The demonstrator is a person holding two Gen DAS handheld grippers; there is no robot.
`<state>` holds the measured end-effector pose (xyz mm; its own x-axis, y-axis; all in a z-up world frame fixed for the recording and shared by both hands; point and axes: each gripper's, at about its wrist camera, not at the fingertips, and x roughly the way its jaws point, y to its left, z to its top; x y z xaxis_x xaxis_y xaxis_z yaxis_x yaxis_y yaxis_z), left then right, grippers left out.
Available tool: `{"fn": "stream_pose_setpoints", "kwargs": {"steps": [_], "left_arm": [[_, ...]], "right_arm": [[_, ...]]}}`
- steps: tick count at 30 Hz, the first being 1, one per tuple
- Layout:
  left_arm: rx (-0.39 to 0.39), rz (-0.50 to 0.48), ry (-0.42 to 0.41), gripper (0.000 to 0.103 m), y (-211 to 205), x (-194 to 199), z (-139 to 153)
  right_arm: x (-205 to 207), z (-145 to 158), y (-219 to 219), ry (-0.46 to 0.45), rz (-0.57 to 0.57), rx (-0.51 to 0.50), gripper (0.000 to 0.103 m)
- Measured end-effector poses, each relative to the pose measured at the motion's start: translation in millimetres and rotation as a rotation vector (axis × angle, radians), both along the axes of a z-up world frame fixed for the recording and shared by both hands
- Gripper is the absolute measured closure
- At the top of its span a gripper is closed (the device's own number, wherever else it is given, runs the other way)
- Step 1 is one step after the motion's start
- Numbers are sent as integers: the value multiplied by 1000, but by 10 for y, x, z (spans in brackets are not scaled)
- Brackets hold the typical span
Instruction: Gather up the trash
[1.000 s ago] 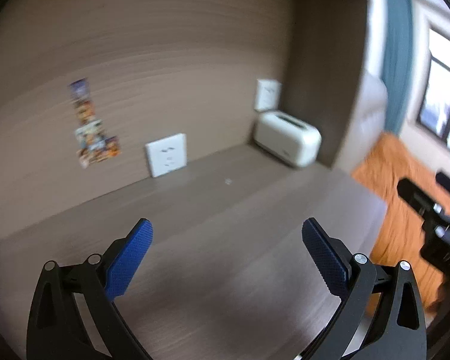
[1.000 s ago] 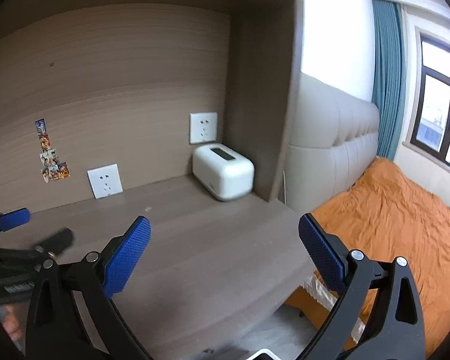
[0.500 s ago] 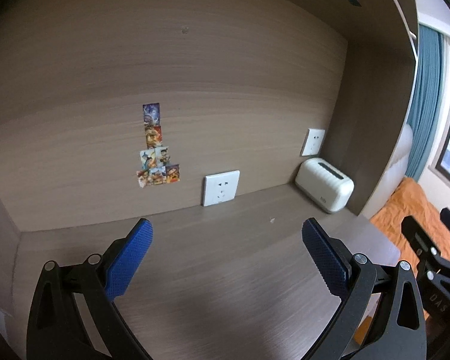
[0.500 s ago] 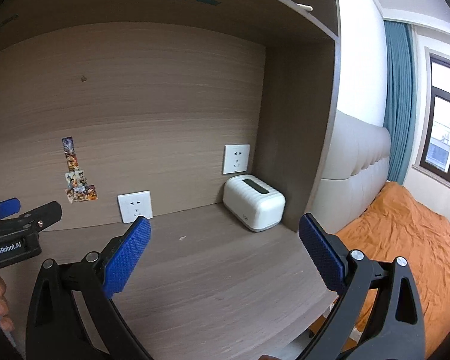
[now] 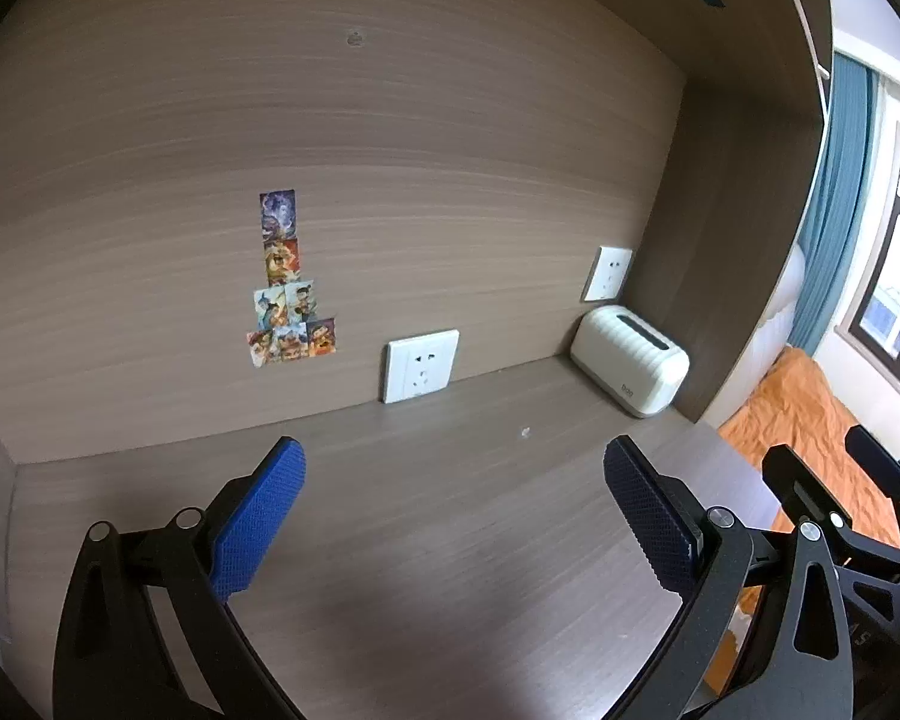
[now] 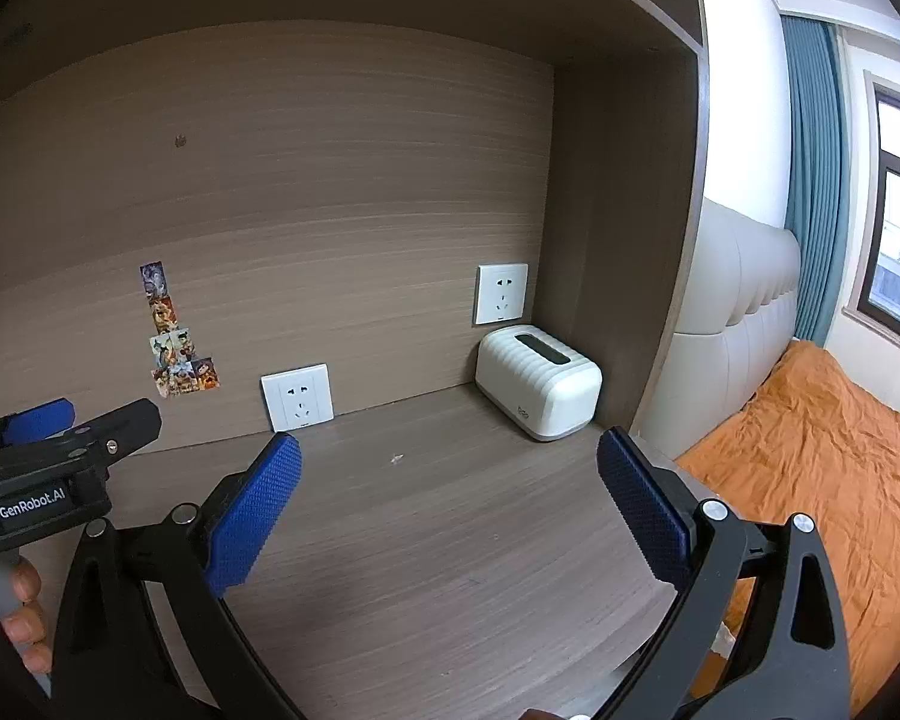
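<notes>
Both views have swung up and left since a second ago, bringing the whole wood-grain desk alcove (image 6: pixel 390 540) into sight. Far right in its corner sits a white ribbed tissue box (image 6: pixel 537 381), its slot contents hidden. Left gripper (image 5: pixel 453 516) and right gripper (image 6: pixel 447 507) gape wide, holding nothing. Mid-desk, between them and the back wall, lies a tiny white scrap of trash (image 6: pixel 397 458), too small to judge its axis.

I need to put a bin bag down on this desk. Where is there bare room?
Most of the desk top is bare, from the lower wall socket forward to the front edge. Only a small white scrap lies mid-desk. The back right corner is taken by the white box.
</notes>
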<state>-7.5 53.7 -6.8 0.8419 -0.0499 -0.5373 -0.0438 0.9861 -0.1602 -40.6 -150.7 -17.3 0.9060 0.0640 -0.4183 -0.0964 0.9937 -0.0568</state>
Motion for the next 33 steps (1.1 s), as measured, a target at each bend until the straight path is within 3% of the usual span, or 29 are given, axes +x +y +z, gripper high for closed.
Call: {"fn": "stream_pose_setpoints", "kwargs": {"steps": [13, 33], "left_arm": [[13, -41, 1, 5, -55, 61, -14], [103, -25, -43, 5, -90, -18, 4]], "right_arm": [[59, -40, 15, 30, -35, 9, 5], [60, -74, 57, 55, -65, 32, 5]]}}
